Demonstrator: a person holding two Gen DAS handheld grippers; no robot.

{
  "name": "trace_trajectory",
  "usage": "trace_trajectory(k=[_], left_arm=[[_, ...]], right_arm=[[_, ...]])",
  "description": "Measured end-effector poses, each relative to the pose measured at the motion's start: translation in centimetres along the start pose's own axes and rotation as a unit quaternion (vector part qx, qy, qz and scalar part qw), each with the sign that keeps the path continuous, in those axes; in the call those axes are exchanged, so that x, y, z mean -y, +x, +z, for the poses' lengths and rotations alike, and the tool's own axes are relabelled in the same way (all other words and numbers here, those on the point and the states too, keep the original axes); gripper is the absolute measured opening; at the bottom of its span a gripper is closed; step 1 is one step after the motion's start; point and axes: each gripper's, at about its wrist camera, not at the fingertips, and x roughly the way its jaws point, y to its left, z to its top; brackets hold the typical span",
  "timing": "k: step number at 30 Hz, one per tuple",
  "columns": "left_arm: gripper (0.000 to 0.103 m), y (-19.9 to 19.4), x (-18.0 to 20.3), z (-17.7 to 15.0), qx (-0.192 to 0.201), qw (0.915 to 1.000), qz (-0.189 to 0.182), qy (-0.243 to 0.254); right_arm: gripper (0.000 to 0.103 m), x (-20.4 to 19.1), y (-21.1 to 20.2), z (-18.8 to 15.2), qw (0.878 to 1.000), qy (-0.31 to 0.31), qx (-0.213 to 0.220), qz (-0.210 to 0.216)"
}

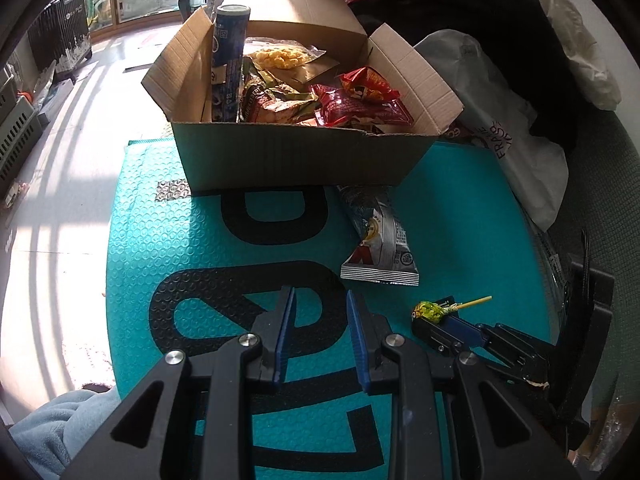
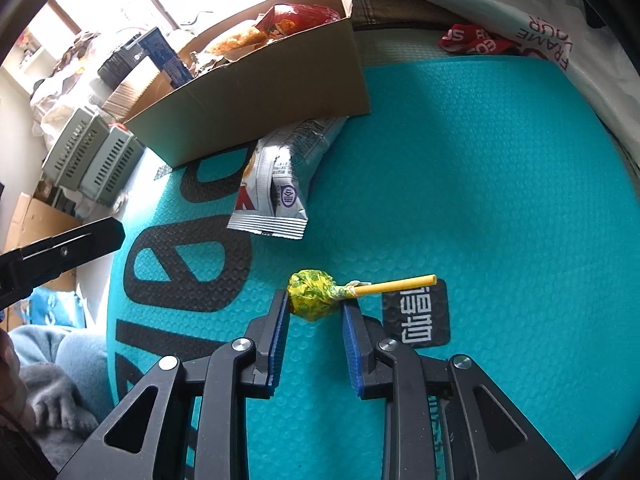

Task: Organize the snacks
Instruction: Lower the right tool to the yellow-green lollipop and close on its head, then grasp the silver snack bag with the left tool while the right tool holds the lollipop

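Lollipop (image 2: 311,295), one only, yellow-green wrapper, sits pinched at the tips of your right tongs (image 2: 316,300); jaws closed in on its head, stick pointing off to their right. Both tongs tilt steeply down over the teal mat (image 2: 480,200). Your left tongs (image 1: 320,308) hold nothing, jaws drawn in to a narrow gap over bare mat. One silver snack packet (image 1: 378,236) lies ahead of both tongs, against the one cardboard box (image 1: 300,160), which holds several snack bags and one blue tube (image 1: 228,64).
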Motion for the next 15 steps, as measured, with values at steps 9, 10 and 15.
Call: trace_trajectory(k=[9,10,15], left_arm=[[0.025,2.8,3.7,3.6,0.004,0.999,-0.035,0.025],[0.025,3.2,3.9,3.9,0.004,0.9989,-0.037,0.029],[0.025,5.6,5.1,5.3,-0.012,0.9978,-0.046,0.045]], right_arm=[[0.026,2.3,-1.9,1.8,1.0,0.013,0.015,-0.025],[0.026,2.4,-1.9,2.1,0.999,0.013,0.016,-0.027],[0.026,3.4,-1.6,3.2,0.999,0.018,0.016,-0.038]])
